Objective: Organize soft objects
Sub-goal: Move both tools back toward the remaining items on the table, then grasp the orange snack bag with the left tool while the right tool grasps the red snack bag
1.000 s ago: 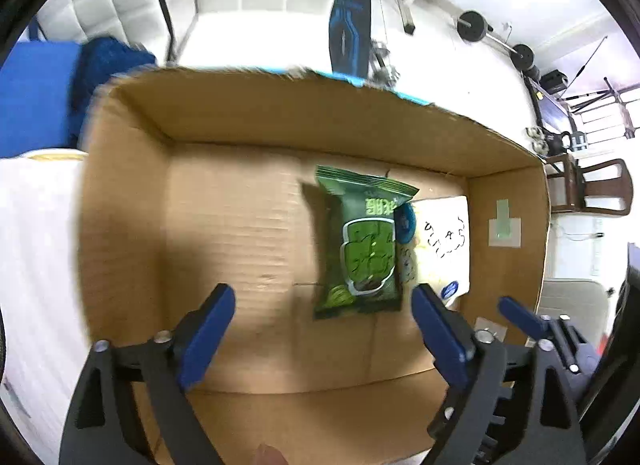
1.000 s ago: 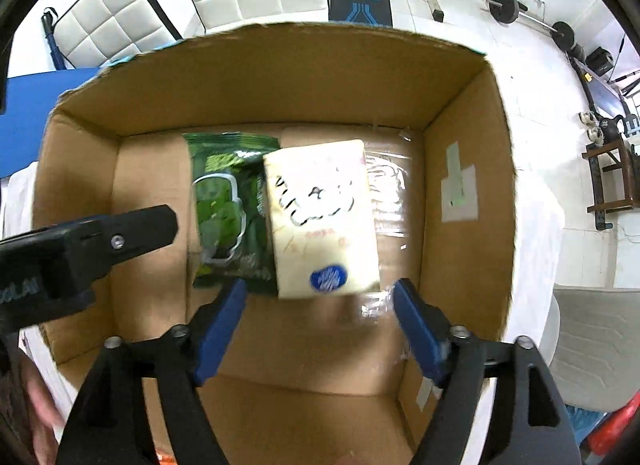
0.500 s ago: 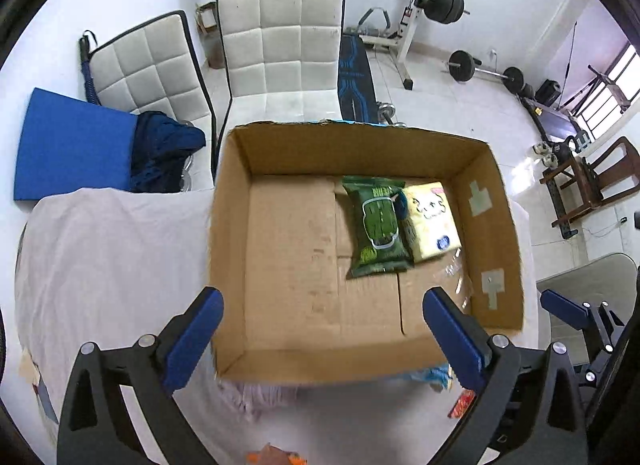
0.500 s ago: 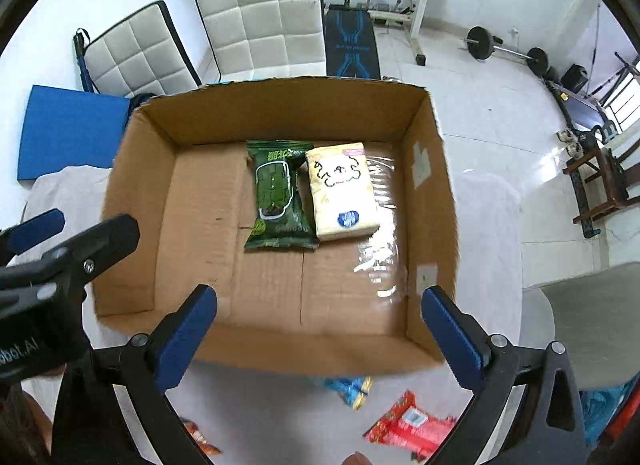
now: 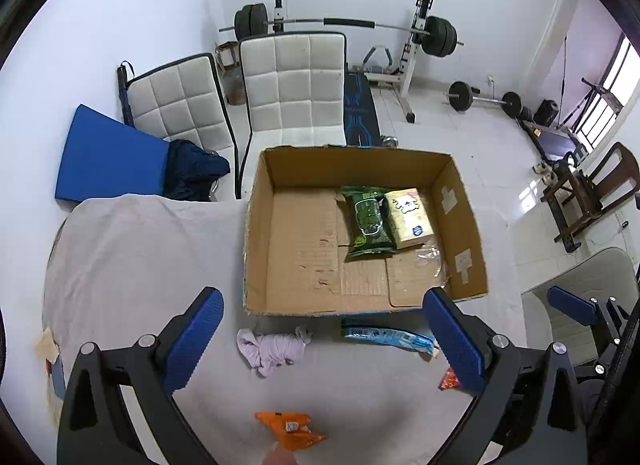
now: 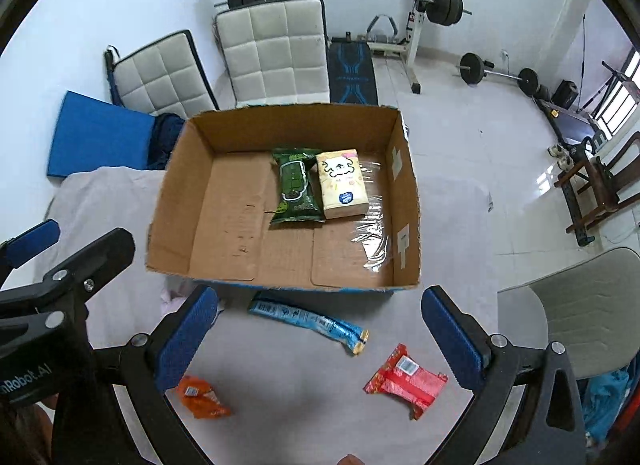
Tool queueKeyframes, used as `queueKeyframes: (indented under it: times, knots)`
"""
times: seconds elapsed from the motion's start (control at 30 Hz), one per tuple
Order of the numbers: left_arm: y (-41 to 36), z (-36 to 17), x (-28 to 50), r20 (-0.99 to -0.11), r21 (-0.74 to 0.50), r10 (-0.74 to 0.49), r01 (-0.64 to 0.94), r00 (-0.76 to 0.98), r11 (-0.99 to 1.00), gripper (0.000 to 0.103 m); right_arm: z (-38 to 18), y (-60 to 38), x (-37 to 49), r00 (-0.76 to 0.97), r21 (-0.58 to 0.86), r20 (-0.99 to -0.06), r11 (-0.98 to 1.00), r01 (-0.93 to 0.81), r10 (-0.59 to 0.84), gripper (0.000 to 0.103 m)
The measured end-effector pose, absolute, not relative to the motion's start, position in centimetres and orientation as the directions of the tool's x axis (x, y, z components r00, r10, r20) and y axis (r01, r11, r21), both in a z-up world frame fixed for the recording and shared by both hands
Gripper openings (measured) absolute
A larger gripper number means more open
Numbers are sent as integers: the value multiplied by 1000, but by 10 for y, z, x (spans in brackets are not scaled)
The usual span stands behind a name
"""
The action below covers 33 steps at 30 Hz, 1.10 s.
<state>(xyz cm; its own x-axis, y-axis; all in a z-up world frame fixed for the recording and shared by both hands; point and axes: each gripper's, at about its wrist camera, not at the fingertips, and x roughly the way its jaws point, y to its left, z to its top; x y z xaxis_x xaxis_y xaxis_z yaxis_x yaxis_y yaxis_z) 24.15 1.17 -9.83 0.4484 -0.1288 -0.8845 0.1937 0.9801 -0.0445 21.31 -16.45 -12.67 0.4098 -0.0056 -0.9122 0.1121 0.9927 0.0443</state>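
1. Nearest, the left gripper (image 5: 320, 339) and the right gripper (image 6: 320, 337) both hang above the cloth-covered table (image 5: 132, 249) with jaws spread wide and nothing between them.
2. Just below them lie the loose items not yet sorted: an orange packet (image 6: 202, 397), a red packet (image 6: 406, 381), a long blue packet (image 6: 308, 321) and a small lilac cloth (image 5: 272, 349).
3. Beyond these stands the cardboard box (image 6: 172, 201), open at the top; the blue packet and the lilac cloth lie close to its near wall.
4. Inside, toward the far right of the floor, a green wipes pack (image 6: 296, 191) and a pale tissue pack (image 6: 342, 185) lie flat, side by side and touching.
5. By my reading, two soft packs are stowed and the step in hand is choosing the next pick.
6. That move calls for lowering an open gripper over one loose item, likely the cloth for the left or the red packet for the right, closing gently, then lifting clear of the box wall.
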Motion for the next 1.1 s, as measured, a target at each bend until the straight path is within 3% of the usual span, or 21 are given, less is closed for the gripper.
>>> queueKeyframes:
  times: [0.37,0.6,0.77,0.87,1.1]
  knots:
    - [11,-99,202,-879,-42,-92,115,469,992,102,-107,-185,165,434,88,-900,990,110,31,103]
    - [54,-206,172,-967,-96,-65,-115,246,989,102,-219,-281,145,192,146,-978,911,387,75,103]
    - [83,-273,151,-992,-117,-99,-247,84,962,102,-307,-309,138,24,109,-994,882,458,110,103]
    - [100,-298,137,-993,-120,-117,-319,27,940,102,-328,-300,139,-1,11,-1000,935,353,12,103]
    - [101,-331,122,-995,-63,-85,-322,-55,945,102,-363,-255,140,-70,-173,-981,982,-82,-179,103]
